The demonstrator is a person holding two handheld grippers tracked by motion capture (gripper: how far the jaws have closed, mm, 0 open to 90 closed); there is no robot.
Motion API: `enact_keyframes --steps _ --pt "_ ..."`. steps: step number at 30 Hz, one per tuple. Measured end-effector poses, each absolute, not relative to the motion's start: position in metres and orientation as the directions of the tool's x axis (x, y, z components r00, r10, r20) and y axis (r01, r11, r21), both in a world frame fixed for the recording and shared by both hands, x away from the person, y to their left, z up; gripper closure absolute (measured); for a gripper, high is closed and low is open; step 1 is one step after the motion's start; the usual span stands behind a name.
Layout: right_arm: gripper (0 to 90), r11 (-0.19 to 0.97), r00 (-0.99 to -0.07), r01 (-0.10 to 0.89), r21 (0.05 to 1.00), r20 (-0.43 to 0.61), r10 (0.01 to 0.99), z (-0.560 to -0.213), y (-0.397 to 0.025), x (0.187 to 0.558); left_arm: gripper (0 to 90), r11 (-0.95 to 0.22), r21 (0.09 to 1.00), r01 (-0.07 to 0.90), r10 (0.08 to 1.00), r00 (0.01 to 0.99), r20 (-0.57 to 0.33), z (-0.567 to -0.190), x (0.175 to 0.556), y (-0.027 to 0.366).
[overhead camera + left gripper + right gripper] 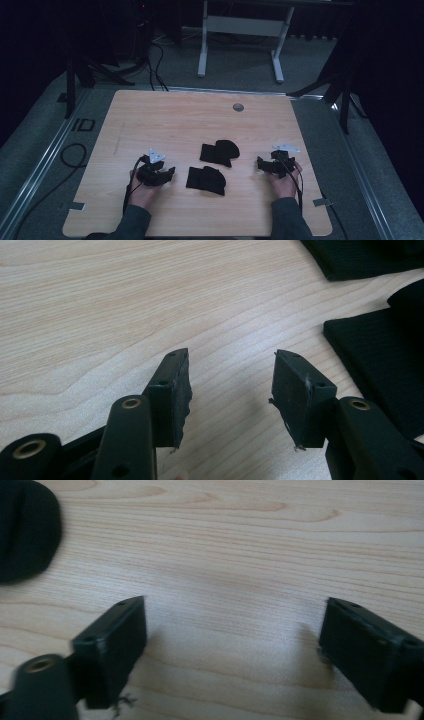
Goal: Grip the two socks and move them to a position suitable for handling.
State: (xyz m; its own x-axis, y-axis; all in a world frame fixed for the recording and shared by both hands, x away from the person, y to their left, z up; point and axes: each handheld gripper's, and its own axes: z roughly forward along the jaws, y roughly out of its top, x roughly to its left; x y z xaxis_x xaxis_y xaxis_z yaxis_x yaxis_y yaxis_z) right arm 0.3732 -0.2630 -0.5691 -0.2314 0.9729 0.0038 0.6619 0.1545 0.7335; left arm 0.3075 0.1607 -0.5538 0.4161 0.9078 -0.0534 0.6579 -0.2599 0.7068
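Near the table's front-left corner: left gripper, jaws spread and holding nothing, just beside the nearer black sock. At mid-table, toward the front edge: two folded black socks, the farther black sock close behind the nearer, apparently apart. Toward the front-right: right gripper, released as well. Likely step: approach, before any grasp. Next: close in, lower, pinch a sock edge.

We saw a light wooden tabletop with a small round grey grommet near its far edge, and beyond it a white metal desk frame on grey carpet.
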Motion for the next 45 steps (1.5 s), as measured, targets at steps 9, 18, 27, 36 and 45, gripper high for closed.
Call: enact_keyframes --steps 9,18,27,36,45 --pt "41.5 0.151 -0.224 0.668 0.728 0.003 0.975 -0.564 -0.260 0.364 50.1 -0.259 0.707 0.657 0.909 0.414 -0.051 -0.553 0.307 0.161" --pt "54.9 0.191 -0.269 0.670 0.717 -0.005 0.963 -0.561 -0.256 0.362 50.1 -0.265 0.709 0.653 0.908 0.417 -0.044 -0.553 0.307 0.161" --pt "64.4 0.283 -0.341 0.659 0.697 -0.059 0.938 -0.553 -0.248 0.356 49.9 -0.266 0.708 0.654 0.909 0.415 -0.042 -0.552 0.306 0.162" --pt "69.5 0.357 -0.436 0.618 0.700 -0.074 0.897 -0.540 -0.231 0.346 49.7 -0.255 0.713 0.653 0.911 0.410 -0.050 -0.552 0.305 0.163" --pt "69.9 0.405 -0.512 0.578 0.708 -0.072 0.856 -0.531 -0.216 0.339 49.4 -0.250 0.716 0.652 0.910 0.410 -0.056 -0.551 0.305 0.164"
